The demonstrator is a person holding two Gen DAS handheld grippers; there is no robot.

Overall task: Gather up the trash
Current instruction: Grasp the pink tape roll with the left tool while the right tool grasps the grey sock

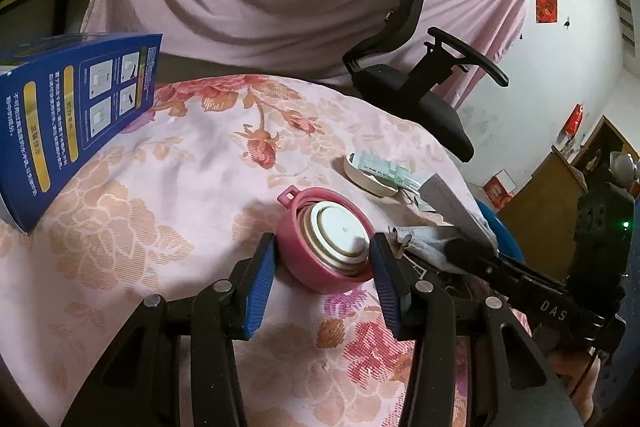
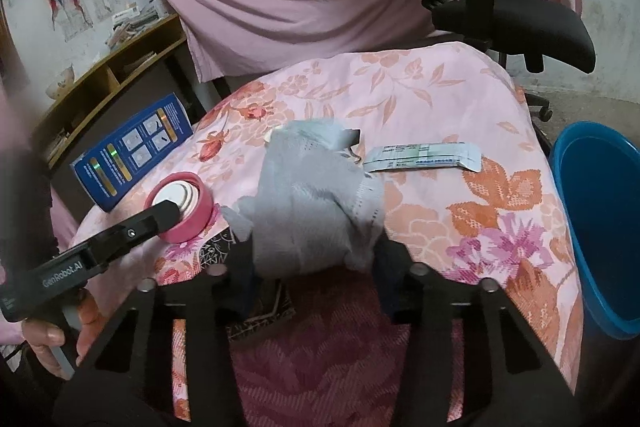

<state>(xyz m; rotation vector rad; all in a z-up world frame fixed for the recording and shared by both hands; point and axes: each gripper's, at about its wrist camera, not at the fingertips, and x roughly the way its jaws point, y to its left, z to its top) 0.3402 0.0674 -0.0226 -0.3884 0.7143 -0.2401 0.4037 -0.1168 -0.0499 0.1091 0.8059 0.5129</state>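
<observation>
Black left gripper (image 1: 324, 259) has ribbed blue pads (image 1: 260, 291), silver screws and white "GenRobot.AI" lettering.

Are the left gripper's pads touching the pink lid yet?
Touching. In the left wrist view the left gripper straddles the pink lid, both blue pads sitting against its sides with no cloth showing between pad and rim.

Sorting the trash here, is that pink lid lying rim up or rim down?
Rim up. The pink lid shows its white inner insert facing up, between the left gripper's blue pads.
</observation>
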